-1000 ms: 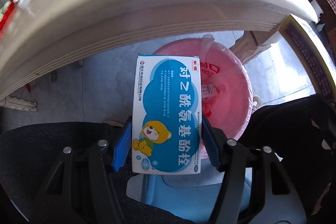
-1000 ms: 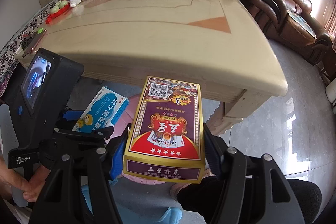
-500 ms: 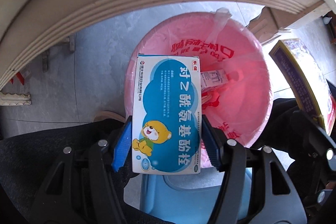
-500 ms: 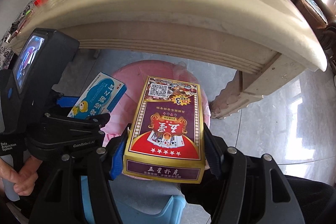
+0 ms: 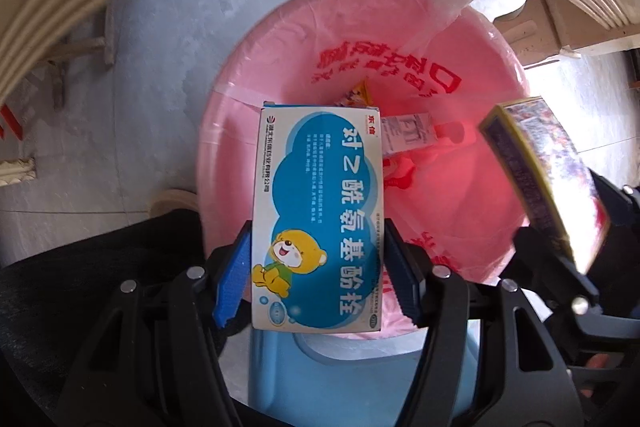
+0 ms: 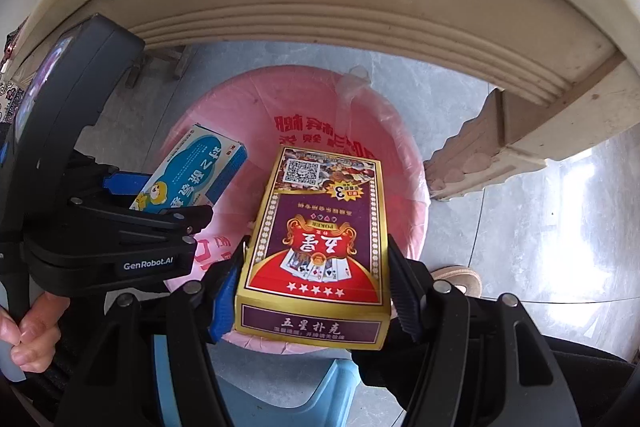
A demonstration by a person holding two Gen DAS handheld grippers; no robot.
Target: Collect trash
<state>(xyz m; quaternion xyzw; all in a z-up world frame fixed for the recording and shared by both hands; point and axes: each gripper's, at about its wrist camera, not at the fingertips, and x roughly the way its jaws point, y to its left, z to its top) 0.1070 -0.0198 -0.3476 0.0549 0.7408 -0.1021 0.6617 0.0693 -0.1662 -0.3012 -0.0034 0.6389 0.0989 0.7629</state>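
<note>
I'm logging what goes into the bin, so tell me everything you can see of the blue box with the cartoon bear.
The blue medicine box is a flat rectangular carton, white-edged, printed with a blue cloud shape, white Chinese characters and a yellow cartoon bear. It looks intact and closed. The left hand-held gripper clamps its long sides between blue pads. Its far end juts over the pink-lined trash bin, which already holds litter; nothing else touches it.

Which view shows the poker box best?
The right wrist view: the poker box faces the camera, whole, between the right gripper's fingers. The left wrist view shows it only edge-on and blurred, at the right.
</note>
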